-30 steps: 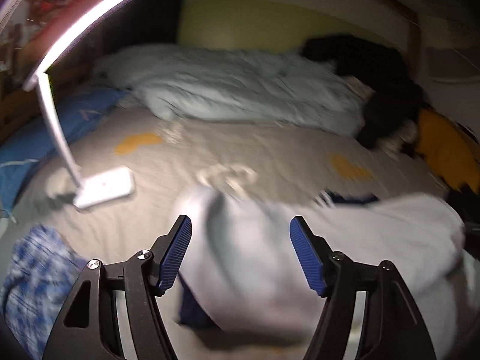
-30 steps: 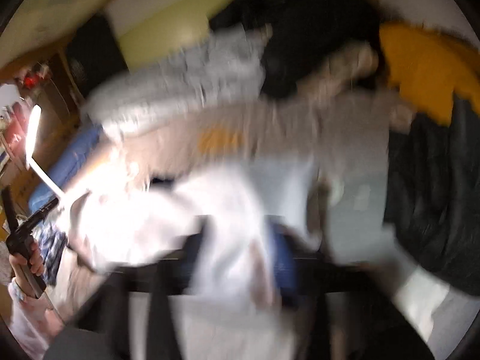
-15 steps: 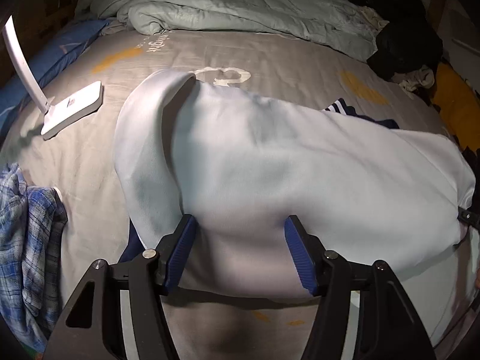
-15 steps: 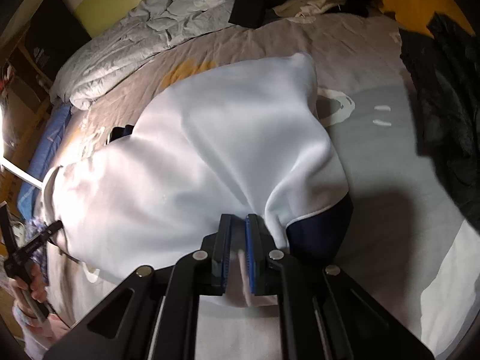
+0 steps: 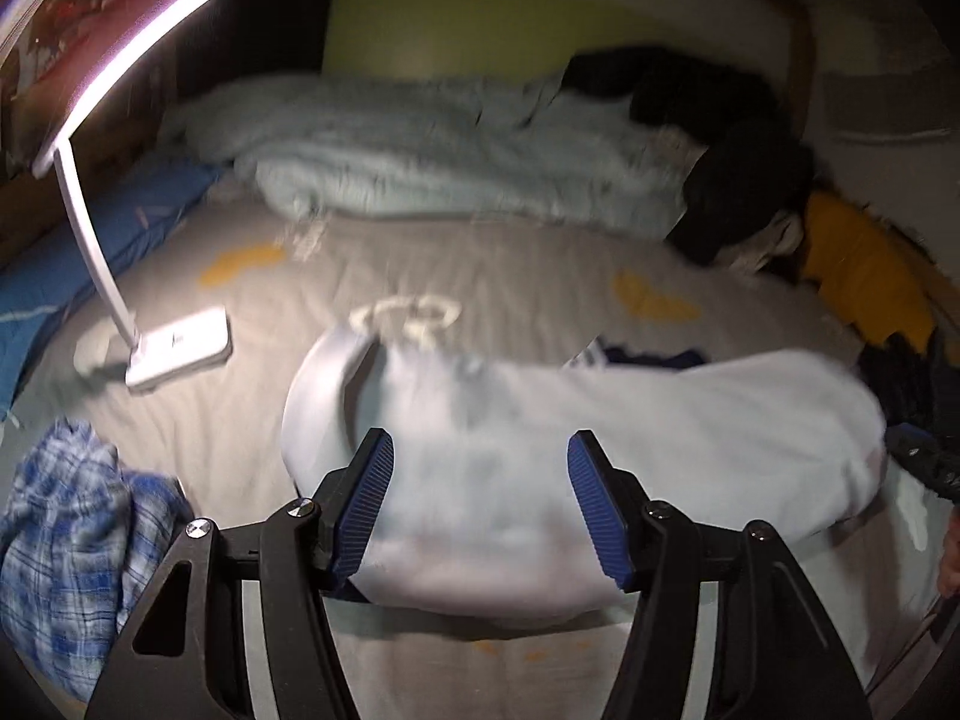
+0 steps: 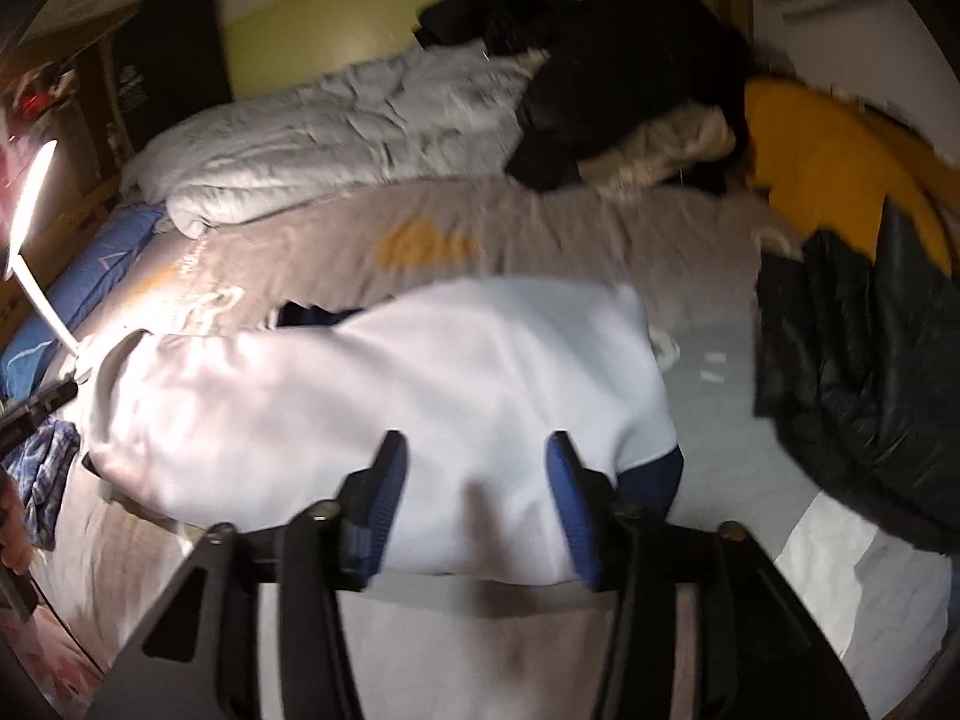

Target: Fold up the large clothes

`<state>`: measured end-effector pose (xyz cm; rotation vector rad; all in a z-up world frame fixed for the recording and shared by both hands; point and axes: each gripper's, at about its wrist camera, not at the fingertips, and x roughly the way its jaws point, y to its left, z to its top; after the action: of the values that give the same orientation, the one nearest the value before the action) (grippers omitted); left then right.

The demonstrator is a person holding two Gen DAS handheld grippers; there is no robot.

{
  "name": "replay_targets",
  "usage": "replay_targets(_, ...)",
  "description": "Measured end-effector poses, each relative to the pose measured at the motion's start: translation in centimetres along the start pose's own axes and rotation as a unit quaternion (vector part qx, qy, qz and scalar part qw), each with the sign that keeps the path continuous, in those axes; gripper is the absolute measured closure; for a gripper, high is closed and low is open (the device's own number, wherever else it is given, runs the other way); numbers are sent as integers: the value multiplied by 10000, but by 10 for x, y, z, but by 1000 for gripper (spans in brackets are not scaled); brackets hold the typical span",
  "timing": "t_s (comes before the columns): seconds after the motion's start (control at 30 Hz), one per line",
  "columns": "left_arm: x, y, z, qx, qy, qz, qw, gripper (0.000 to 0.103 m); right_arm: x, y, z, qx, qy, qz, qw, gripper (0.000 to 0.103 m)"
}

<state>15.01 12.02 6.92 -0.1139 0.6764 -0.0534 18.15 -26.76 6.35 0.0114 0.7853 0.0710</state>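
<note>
A white sweatshirt (image 5: 600, 456) with navy trim lies folded across the grey bed sheet (image 5: 540, 276). My left gripper (image 5: 480, 504) is open at its near left end. The cloth lies past the blue pads without being pressed. In the right wrist view the same sweatshirt (image 6: 390, 384) shows a navy cuff (image 6: 654, 480) at its near right corner. My right gripper (image 6: 474, 498) hangs over the sweatshirt's near edge with its jaws opening, and the pads do not press the cloth. Each gripper shows at the edge of the other's view: the right gripper (image 5: 918, 462), the left gripper (image 6: 36, 408).
A lit white desk lamp (image 5: 180, 348) stands on the bed at the left, with a blue plaid cloth (image 5: 66, 540) nearer. A crumpled pale duvet (image 5: 450, 162), black clothes (image 5: 720, 138) and a yellow garment (image 5: 858, 276) lie at the far side. A black jacket (image 6: 852, 372) lies right.
The right gripper was shut on the sweatshirt's near edge and has let it go. Both grippers have drawn back from the cloth and tilted up. The sweatshirt now rests on the bed.
</note>
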Motion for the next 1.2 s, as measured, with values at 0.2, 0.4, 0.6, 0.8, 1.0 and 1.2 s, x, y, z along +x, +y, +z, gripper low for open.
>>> replay_targets(0.2,-28,-14,-4,157,-352,-112,9992,38,-18,13,-10,19,-225,-4,9997,38)
replay_targets(0.4,-34,-25,-10,211,-416,-95,9989,21,-30,17,-21,93,-393,-29,9992,23)
replay_targets(0.6,-40,-36,-20,454,-596,78,9972,0,-43,11,-28,99,-730,-149,9972,0)
replay_targets(0.8,-29,-26,-31,281,-375,208,9987,0,-34,-54,-33,1807,-584,-193,9816,0)
replay_targets(1.0,-6,-1,-33,-125,-133,512,9985,0,11,-98,-46,2686,278,231,9626,0)
replay_targets(1.2,17,19,-37,-549,218,583,9965,0,59,-110,-65,3252,638,784,9402,0)
